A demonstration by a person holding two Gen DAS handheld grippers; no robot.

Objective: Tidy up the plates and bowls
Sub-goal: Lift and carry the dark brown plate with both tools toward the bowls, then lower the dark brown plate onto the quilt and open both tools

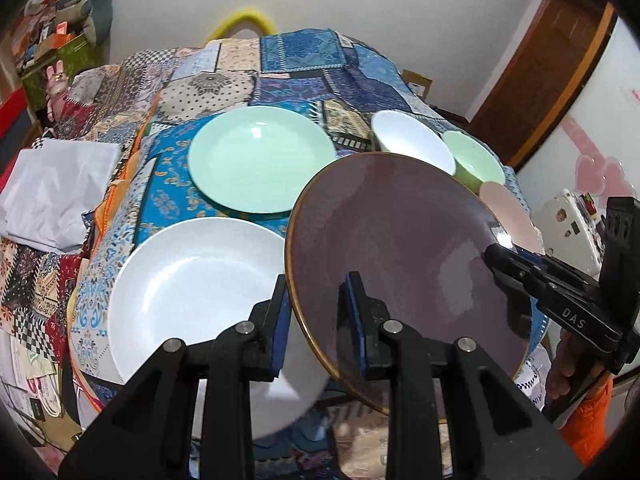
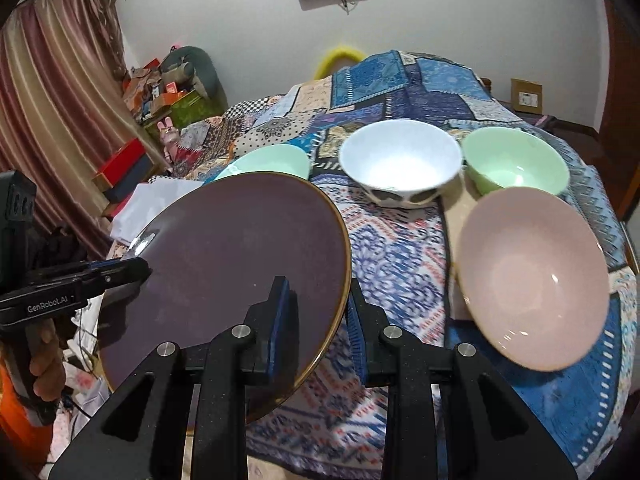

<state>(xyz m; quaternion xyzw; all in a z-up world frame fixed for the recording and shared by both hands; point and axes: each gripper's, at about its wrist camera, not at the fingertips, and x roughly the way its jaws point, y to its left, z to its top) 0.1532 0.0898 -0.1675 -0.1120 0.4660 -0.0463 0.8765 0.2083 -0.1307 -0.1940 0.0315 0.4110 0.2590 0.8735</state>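
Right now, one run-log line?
left gripper: shut on purple plate | right gripper: shut on purple plate | plate: lifted, tilted | white plate: on table

- The big purple plate [image 1: 400, 272] is tilted up above the worktop [image 2: 400, 264] and blocks the middle of both views.
- In the left wrist view, a white plate [image 1: 192, 288] and a green plate [image 1: 260, 160] fill the left side.
- In the right wrist view, a pink bowl [image 2: 532, 276], a white bowl [image 2: 400, 160] and a green bowl [image 2: 516, 160] crowd the right side.
- Bare cloth shows between the purple plate and the pink bowl.
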